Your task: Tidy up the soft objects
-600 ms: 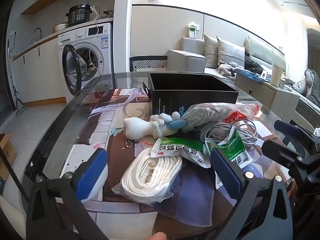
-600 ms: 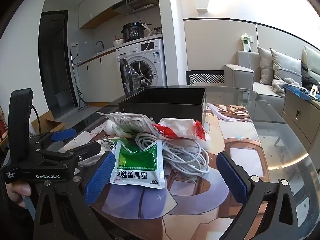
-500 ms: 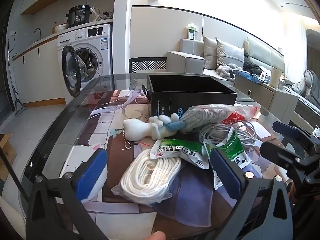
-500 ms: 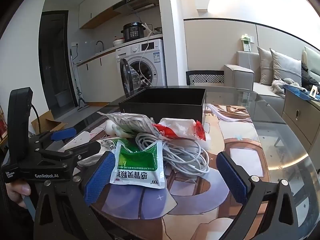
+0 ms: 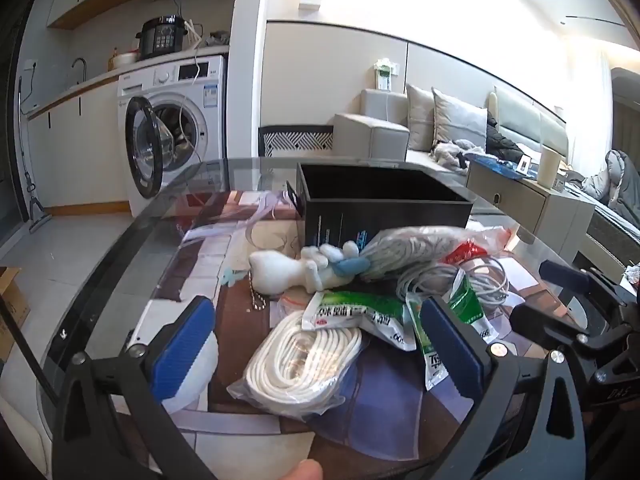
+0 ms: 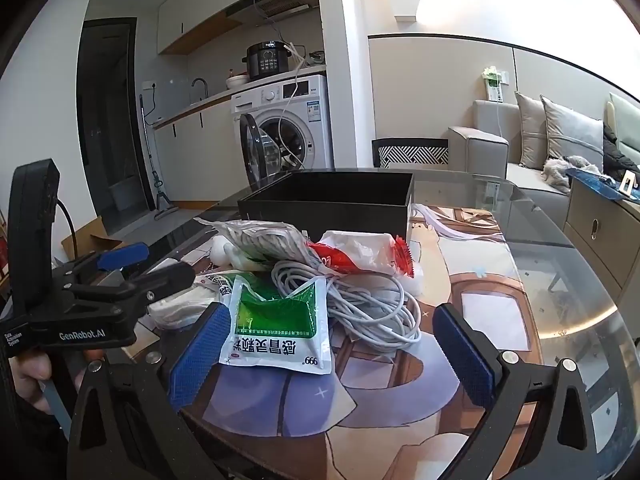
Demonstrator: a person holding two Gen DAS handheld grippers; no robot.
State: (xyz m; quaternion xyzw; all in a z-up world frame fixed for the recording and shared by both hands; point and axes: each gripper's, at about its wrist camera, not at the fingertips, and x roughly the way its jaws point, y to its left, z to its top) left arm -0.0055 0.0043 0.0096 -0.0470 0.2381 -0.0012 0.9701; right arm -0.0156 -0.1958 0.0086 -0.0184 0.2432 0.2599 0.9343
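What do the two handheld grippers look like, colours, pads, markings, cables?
Both match: black plastic frames with silver screws and two jaws faced with textured blue pads. In the right wrist view the left gripper shows white "GenRobot.AI" lettering, a tall black block at its rear and a black cable. The right gripper shows no lettering from its own camera.

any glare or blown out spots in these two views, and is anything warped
Left wrist view: the window wall is blown out; the table rim bows from fisheye. Right wrist view: the arched window is washed white, a glare streak lies on the glass near the table edge; the pile stays sharp.
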